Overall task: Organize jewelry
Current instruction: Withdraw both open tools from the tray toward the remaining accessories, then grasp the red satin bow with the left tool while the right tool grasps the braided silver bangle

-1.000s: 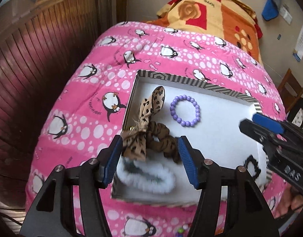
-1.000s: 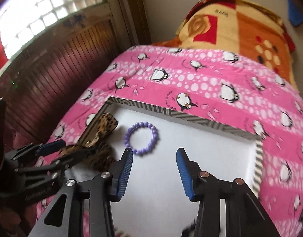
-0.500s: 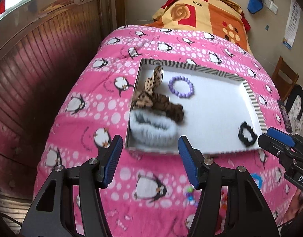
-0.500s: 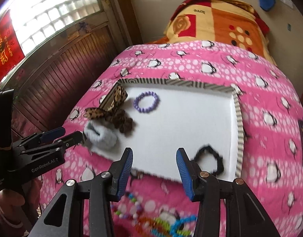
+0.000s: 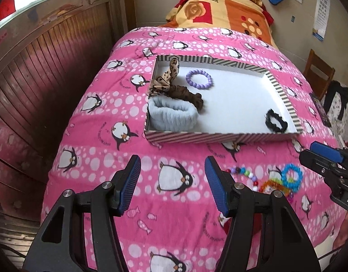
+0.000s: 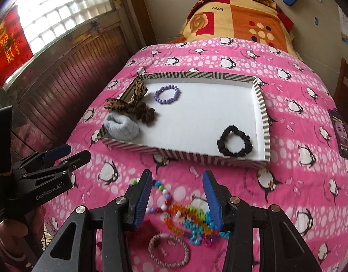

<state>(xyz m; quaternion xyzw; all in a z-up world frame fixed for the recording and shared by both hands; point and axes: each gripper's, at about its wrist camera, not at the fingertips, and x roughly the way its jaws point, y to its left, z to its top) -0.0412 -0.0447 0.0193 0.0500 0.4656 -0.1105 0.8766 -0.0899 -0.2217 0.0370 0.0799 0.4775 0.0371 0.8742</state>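
A striped-rim white tray (image 5: pixel 221 136) (image 6: pixel 263 117) lies on the pink penguin bedspread. It holds a purple bead bracelet (image 5: pixel 199 79) (image 6: pixel 167 94), a leopard-print scrunchie (image 5: pixel 174 86) (image 6: pixel 133 104), a pale blue fluffy band (image 5: pixel 171 115) (image 6: pixel 122 125) and a black scrunchie (image 5: pixel 276 121) (image 6: pixel 234 144). Colourful bead bracelets (image 6: pixel 185 217) (image 5: pixel 278 181) and a braided bangle (image 6: pixel 169 251) lie on the bedspread in front of the tray. My left gripper (image 5: pixel 172 185) (image 6: pixel 67 154) is open and empty, before the tray. My right gripper (image 6: pixel 177 200) (image 5: pixel 319 156) is open and empty above the loose bracelets.
A dark wooden wall (image 5: pixel 37 79) runs along the left of the bed. A folded orange and red blanket (image 6: pixel 237 18) lies at the bed's far end. A phone (image 6: pixel 341 133) lies on the bedspread at the right. A wooden chair (image 5: pixel 319 72) stands at the right.
Both grippers have pulled back from over the tray toward the near end of the bed. The loose bracelets on the bedspread have come into view.
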